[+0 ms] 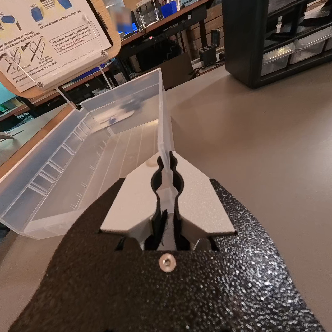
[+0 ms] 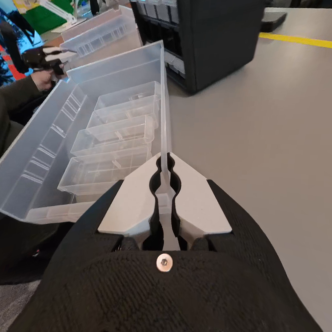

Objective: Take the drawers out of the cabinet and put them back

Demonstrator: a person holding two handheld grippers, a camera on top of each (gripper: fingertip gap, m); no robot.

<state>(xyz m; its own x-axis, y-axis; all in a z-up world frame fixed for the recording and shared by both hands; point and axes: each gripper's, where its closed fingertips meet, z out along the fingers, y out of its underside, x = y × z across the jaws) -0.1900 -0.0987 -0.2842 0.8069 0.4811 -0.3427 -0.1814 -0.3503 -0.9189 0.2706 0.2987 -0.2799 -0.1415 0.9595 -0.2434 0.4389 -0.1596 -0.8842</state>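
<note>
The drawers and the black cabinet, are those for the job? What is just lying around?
For the job:
left tool
right tool
empty bin
bin of small drawers
black cabinet

Just lying about:
instruction sheet
yellow line

A: Item one, lighting. Entry?

B: Even indoor light from overhead, moderately bright. Soft shadow only, hugging the base of the black cabinet (image 1: 280, 53) on the counter (image 1: 251, 143).

A: Glare?

B: Speckled highlights across the textured black body of the left claw (image 1: 166, 162); a pale sheen on the clear bin (image 1: 45, 161) wall.

A: Sharpness?

B: Left wrist view: foreground crisp, shelves behind the cabinet soft. Right wrist view: motion smear left of the cabinet (image 2: 206, 53), notably the far hand (image 2: 42, 81).

A: Distortion?

B: Wide-angle bowing; the counter (image 2: 251, 143) edges and bin walls curve away from the cabinet in both views.
</note>
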